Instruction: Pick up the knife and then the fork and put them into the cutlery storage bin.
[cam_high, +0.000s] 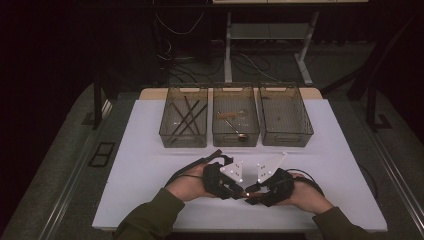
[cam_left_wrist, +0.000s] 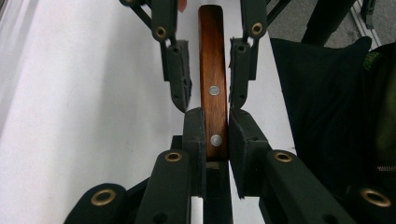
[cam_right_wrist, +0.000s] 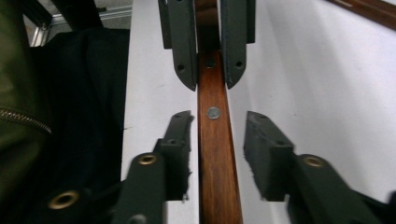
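A brown wooden handle (cam_left_wrist: 212, 70) with two metal rivets is held level just above the white table (cam_high: 145, 170), near its front edge. My left gripper (cam_left_wrist: 217, 135) is shut on one end of it, both pads pressed flat against the wood. My right gripper (cam_right_wrist: 219, 140) faces it from the other end. Its jaws stand on either side of the handle (cam_right_wrist: 215, 154) with a narrow gap on each side, so the pads do not touch. In the high view the left gripper (cam_high: 236, 192) and right gripper (cam_high: 252, 192) meet tip to tip, in front of the middle bin.
Three clear bins stand in a row at the back: the left bin (cam_high: 166, 131) holds dark sticks, the middle bin (cam_high: 216, 134) a utensil, the right bin (cam_high: 306, 131) looks almost bare. Another brown wooden piece (cam_right_wrist: 373, 10) lies on the table beyond. Dark sleeves lie close below.
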